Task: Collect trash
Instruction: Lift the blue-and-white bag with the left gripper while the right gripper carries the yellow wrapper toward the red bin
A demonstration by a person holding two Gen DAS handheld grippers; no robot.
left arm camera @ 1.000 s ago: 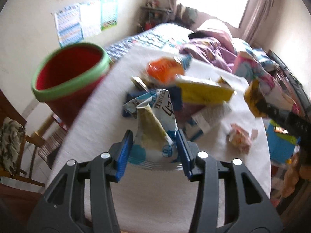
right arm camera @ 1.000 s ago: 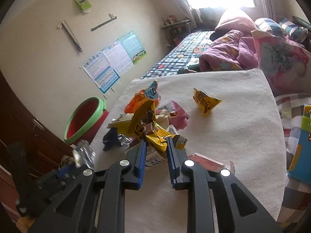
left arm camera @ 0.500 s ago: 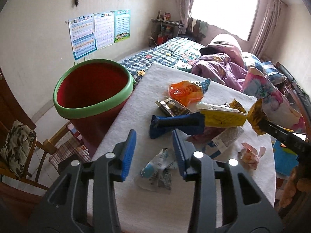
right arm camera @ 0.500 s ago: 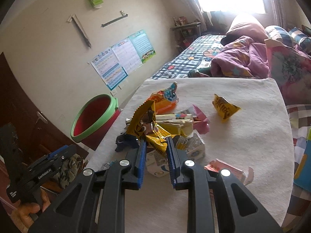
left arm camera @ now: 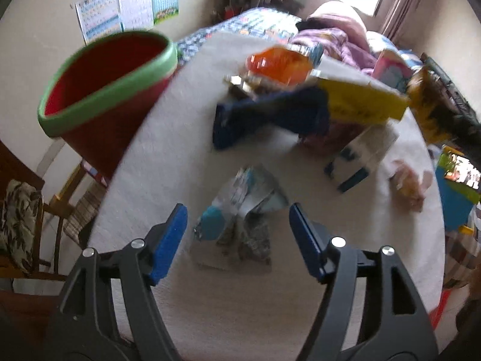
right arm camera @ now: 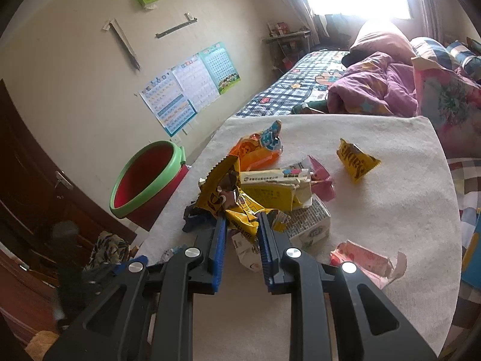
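I have the left gripper spread over a crumpled pale-blue wrapper lying flat on the white-covered table, its jaws having just been opening; the wrapper sits between the blue pads, but they do not press on it, so nothing is held there. The red bin with its green rim stands just beyond the table's edge on that gripper's side, placed, I judge, so that rubbish can be carried straight off the cloth and dropped in. My right gripper is clenched on a yellow snack wrapper, lifted above the heap at the table's middle, likely bound for the same bin. Under and beside it lie a yellow carton, an orange packet, a dark-blue wrapper and a white carton; a small yellow packet lies apart toward the bed, and a torn pink wrapper lies near the right gripper. Most of the trash, by my reckoning, is yet to be collected.
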